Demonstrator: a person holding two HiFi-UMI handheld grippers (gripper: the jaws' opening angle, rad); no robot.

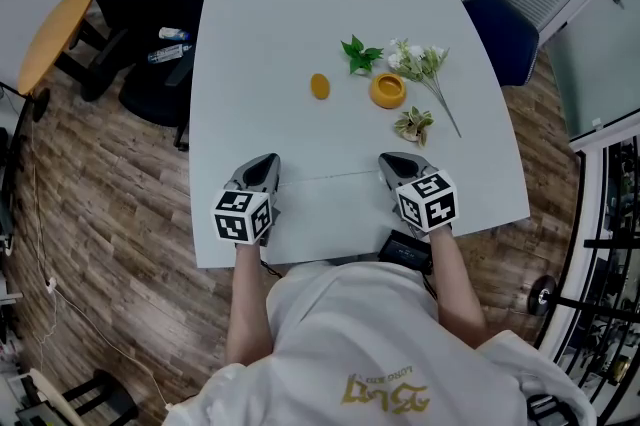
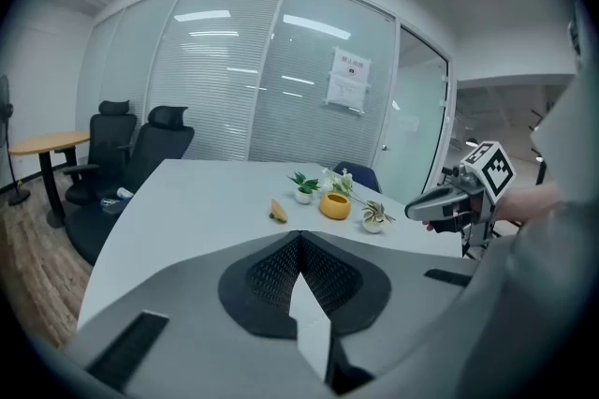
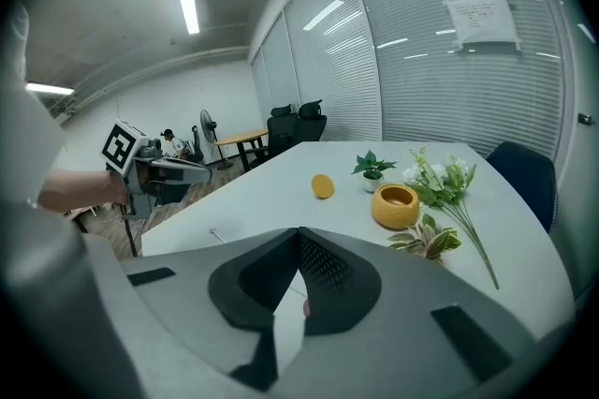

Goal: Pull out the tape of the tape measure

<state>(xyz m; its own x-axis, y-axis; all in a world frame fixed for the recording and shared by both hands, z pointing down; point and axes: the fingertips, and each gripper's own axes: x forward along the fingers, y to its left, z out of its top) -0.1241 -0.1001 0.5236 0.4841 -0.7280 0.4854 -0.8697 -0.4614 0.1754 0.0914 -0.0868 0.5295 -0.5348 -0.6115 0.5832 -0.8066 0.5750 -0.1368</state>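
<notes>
Orange, round and flat on the white table [image 1: 260, 34]: most likely the tape measure [image 1: 319, 86], a little left of centre in the head view. No strip of tape seen leaving its case. Lying well apart from both grippers, so within neither's grasp. Flanked on the right by a yellow bowl [image 1: 388, 91], a small green plant [image 1: 360, 55], a sprig of white flowers [image 1: 424, 64] and a leafy tuft [image 1: 413, 125]. Set-dressing by the look of it, and off the straight line from the grippers to the case.

Low in the frame, at the near table edge: left gripper [image 1: 264, 164] and right gripper [image 1: 395, 162], level with each other and both aimed up the table toward the case. Reads as a rest pose, with the hands close to the body. Left jaws pressed together at the tips, pinching nothing. Right jaws likewise closed tip to tip, with only a tiny pinkish speck behind the tips, too small to name. Between the two grippers, a faint thin line across the tabletop; seam or something else, cannot tell.

Fits two stages alike: tape yet to be drawn, or drawn and run back into the case. A two-handed job by nature, one end to hold and one to pull; hence, probably, the pair held side by side.
</notes>
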